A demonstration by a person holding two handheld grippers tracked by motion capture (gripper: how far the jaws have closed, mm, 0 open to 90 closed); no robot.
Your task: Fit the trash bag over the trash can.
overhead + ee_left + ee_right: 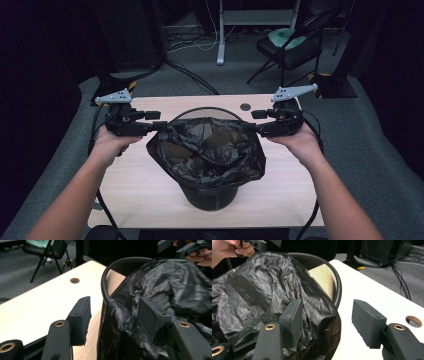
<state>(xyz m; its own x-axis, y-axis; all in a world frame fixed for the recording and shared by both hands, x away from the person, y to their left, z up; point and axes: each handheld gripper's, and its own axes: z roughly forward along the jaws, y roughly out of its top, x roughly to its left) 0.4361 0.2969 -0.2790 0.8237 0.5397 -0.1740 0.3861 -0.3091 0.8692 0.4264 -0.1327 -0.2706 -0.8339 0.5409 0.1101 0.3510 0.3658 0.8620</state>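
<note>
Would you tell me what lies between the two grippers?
In the high view, the black bag draped over the mesh bin lies between left gripper and right gripper.

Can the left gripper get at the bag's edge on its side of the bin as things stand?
Probably yes. The left gripper stands open astride the black bag edge at the mesh bin rim, pads apart, with nothing else between them. Closing should catch the film.
</note>
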